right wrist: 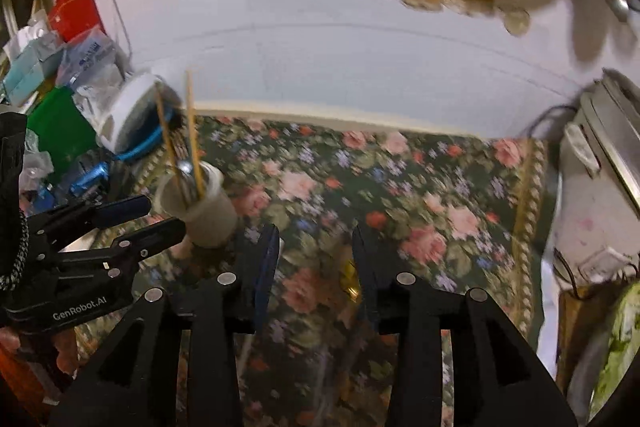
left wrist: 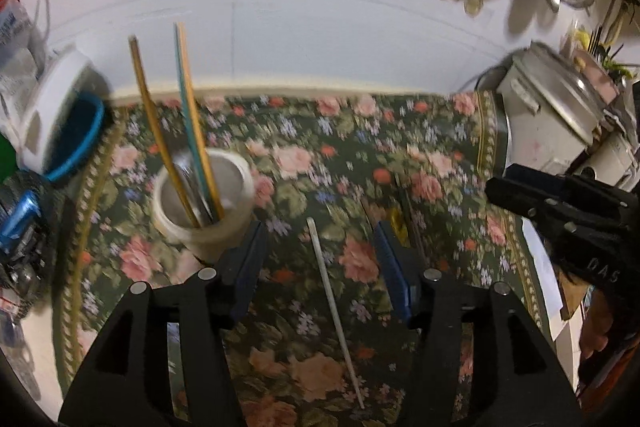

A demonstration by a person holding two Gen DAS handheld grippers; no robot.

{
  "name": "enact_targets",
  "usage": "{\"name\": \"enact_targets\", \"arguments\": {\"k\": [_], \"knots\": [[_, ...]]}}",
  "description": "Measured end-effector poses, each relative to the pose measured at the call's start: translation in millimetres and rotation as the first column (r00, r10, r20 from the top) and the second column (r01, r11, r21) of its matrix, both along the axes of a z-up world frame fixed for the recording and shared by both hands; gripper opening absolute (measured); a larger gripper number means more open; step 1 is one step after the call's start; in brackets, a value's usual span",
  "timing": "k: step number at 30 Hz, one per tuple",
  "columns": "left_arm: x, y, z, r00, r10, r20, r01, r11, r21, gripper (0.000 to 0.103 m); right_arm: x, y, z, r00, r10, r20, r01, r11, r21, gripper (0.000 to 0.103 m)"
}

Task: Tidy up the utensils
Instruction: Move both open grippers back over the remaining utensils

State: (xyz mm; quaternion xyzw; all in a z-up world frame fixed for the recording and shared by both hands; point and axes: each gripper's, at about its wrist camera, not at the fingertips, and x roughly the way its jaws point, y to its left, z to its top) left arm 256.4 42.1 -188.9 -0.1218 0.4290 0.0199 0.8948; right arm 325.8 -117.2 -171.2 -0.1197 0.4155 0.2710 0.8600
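Left gripper (left wrist: 320, 255) is hanging open, empty, over the white stick (left wrist: 336, 311), which is running 12-to-6 between its fingers; cup (left wrist: 204, 199) at 10. Right gripper (right wrist: 316, 259) is also open, empty.

Your left gripper (left wrist: 320, 255) hangs with its jaws apart over the floral cloth (left wrist: 420, 147), nothing between the pads but a thin white stick (left wrist: 334, 303) lying flat on the cloth below. Just left of the gripper stands the white cup (left wrist: 204, 199), holding upright chopsticks (left wrist: 192, 123) and what may be a metal utensil, too blurred to name. Your right gripper (left wrist: 552, 203) shows at the far right of the cup, well apart from it.
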Motion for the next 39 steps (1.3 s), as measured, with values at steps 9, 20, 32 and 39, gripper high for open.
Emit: {"name": "enact_targets", "arguments": {"k": [9, 20, 32, 39], "knots": [[6, -29, -57, 0.988, -0.017, -0.153, 0.015, 1.0, -0.015, 0.055, 11, -55, -50, 0.984, -0.109, -0.142, 0.104, 0.994, -0.043, 0.035], [11, -47, -92, 0.971, -0.028, -0.238, 0.025, 1.0, -0.016, 0.055, 23, -67, -134, 0.929, -0.172, -0.327, 0.161, 0.985, -0.059, 0.035], [17, -56, -99, 0.966, -0.071, -0.25, 0.076, 0.997, 0.013, 0.055, 6, -48, -148, 0.97, -0.17, -0.175, 0.136, 0.972, -0.191, 0.032], [24, -50, -99, 0.967, -0.082, -0.24, 0.079, 0.997, -0.02, 0.055, 13, -66, -147, 0.958, -0.228, -0.175, 0.194, 0.962, -0.192, 0.001]]}}
